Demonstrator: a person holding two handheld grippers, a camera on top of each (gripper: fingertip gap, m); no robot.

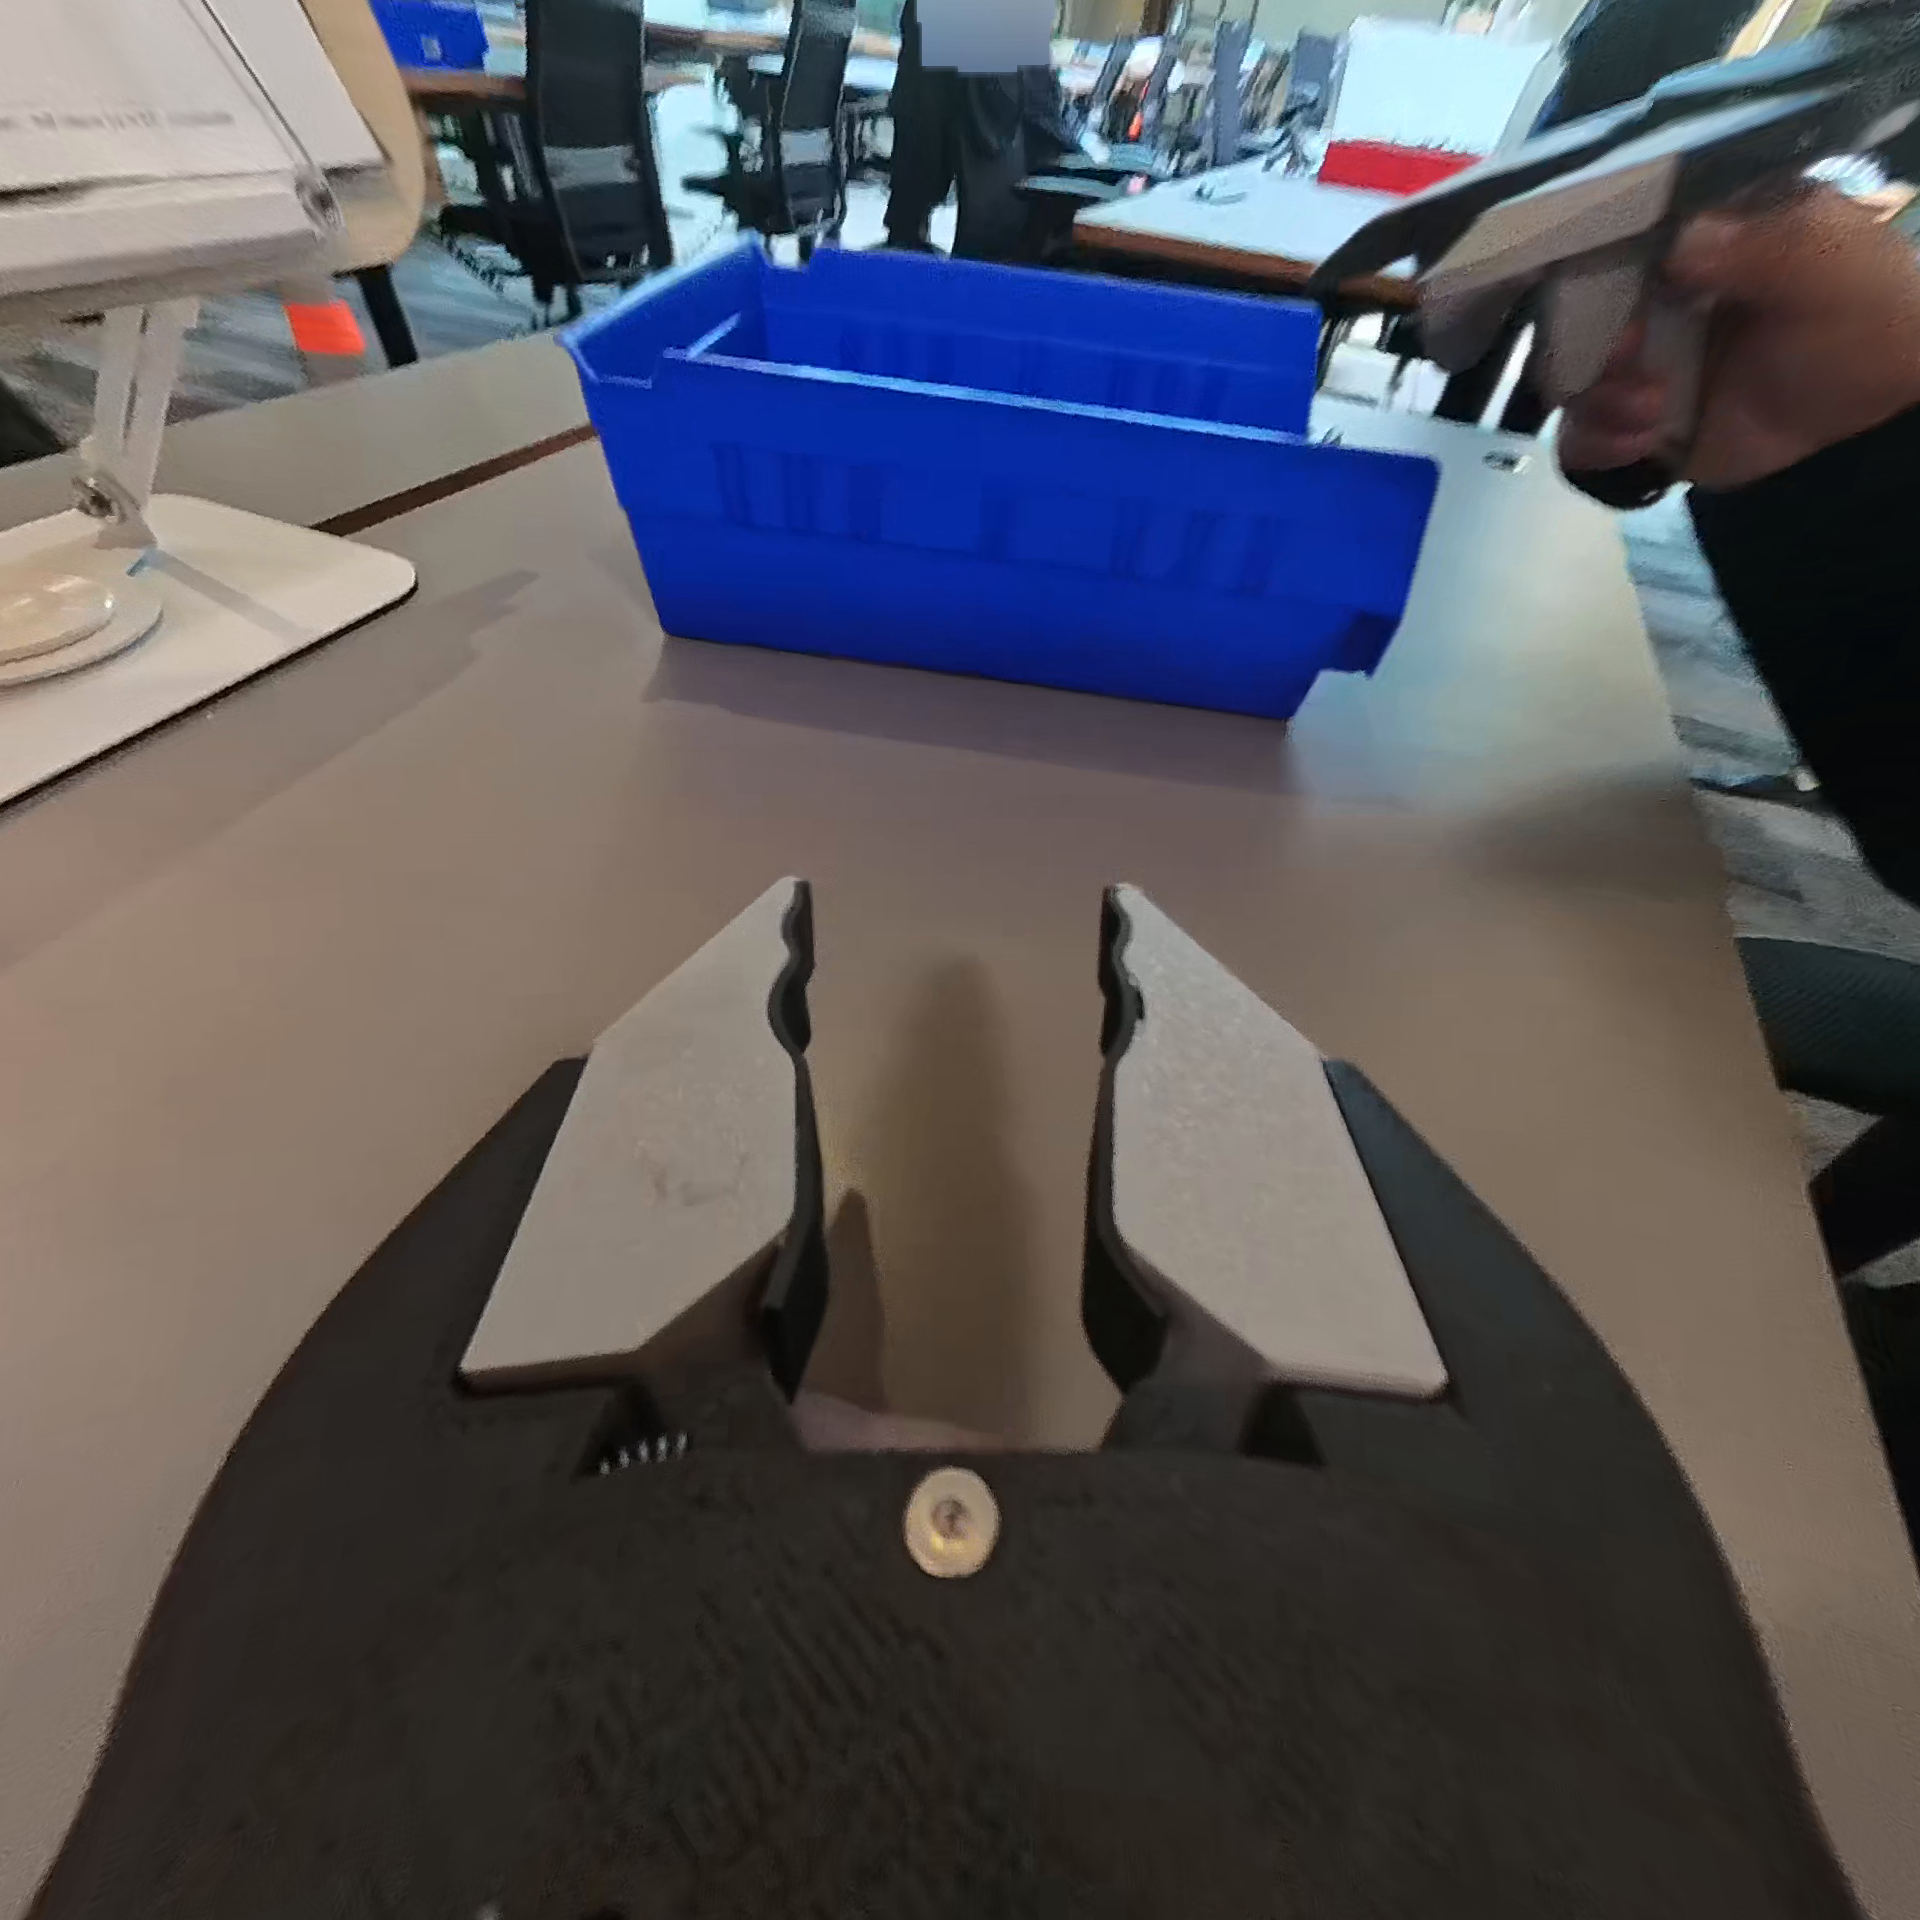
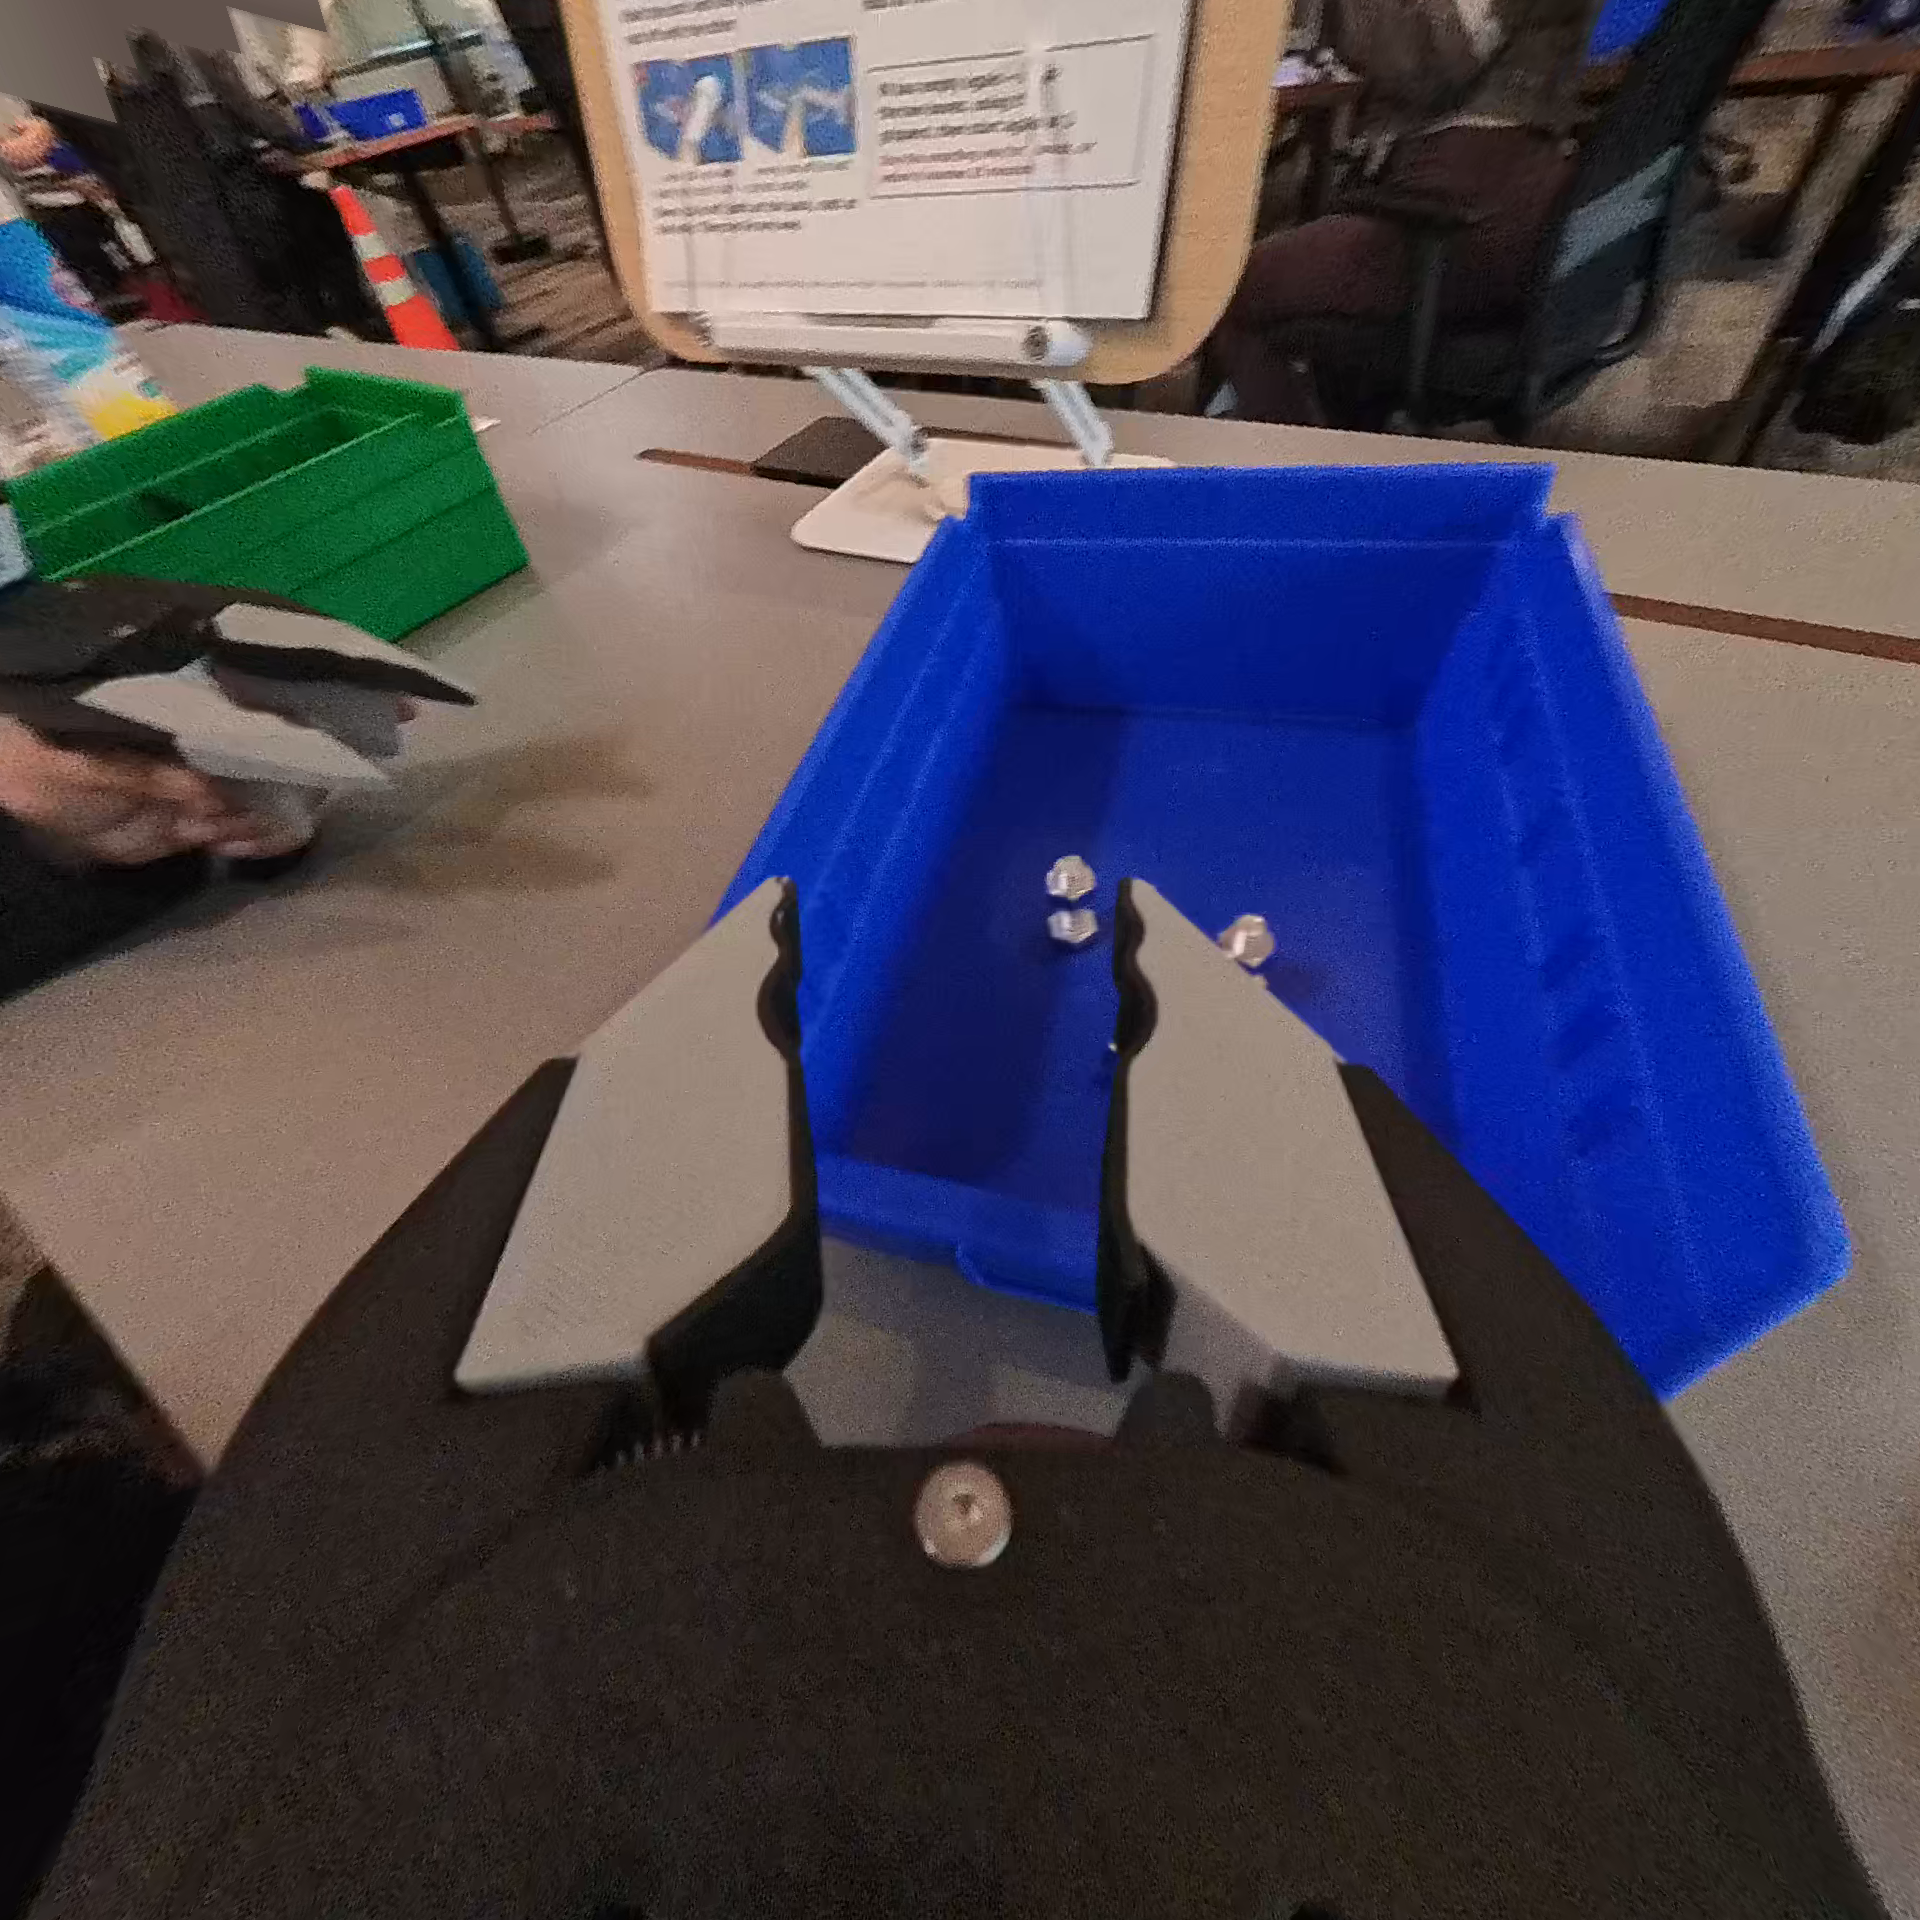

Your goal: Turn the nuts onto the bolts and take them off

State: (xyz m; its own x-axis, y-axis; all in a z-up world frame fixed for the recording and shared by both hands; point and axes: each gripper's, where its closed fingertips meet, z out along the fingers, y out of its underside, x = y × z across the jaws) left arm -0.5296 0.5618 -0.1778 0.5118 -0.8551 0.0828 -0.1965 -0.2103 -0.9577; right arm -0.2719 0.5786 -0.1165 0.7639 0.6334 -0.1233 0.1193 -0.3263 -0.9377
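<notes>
A blue bin [image 2: 1621,935] stands on the grey table; it also shows side-on in the left wrist view [image 1: 997,540]. On its floor lie small silver bolts with nuts: two close together [image 2: 1070,902] and one [image 2: 1245,938] partly behind my right finger. My right gripper [image 2: 951,899] is open and empty, held above the bin's near end. My left gripper [image 1: 956,904] is open and empty over bare table, short of the bin. The left gripper also shows at the left of the right wrist view [image 2: 312,696]; the right gripper shows at the top right of the left wrist view [image 1: 1558,208], held by a hand.
A green bin [image 2: 281,499] stands at the far left of the table. A white stand holding an instruction sheet [image 2: 894,156] stands behind the blue bin, its base [image 1: 156,623] at the left. Chairs, tables, an orange cone [image 2: 390,275] and a standing person lie beyond.
</notes>
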